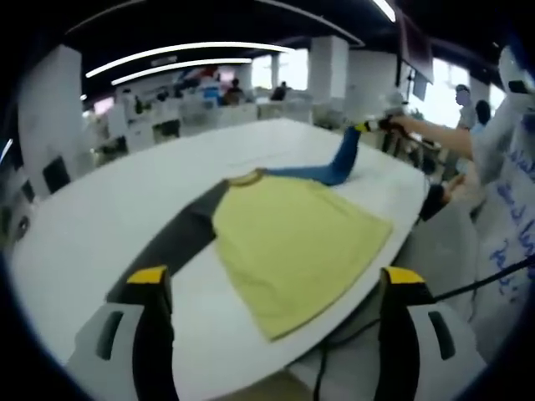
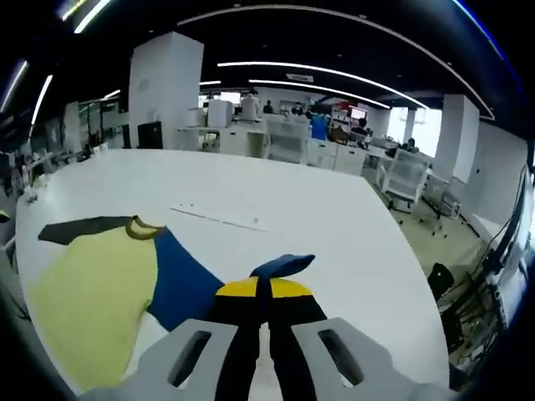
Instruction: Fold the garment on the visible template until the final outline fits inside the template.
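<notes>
At bottom of left gripper view, left gripper [image 1: 272, 288] jaws spread wide, holding nothing. Beyond them, shirt [image 1: 297, 238] lies flat on white table [image 1: 100, 209], mid-frame; yellow body, hem toward camera, collar [image 1: 245, 177] away. Grey sleeve [image 1: 171, 242] runs lower left. Blue sleeve [image 1: 330, 167] rises upper right. In right gripper view, right gripper [image 2: 263, 291] jaws pressed together, pinching blue sleeve [image 2: 280, 266] near its cuff.

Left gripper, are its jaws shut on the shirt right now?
No, the left gripper has its jaws wide apart above the yellow shirt, gripping nothing.
</notes>
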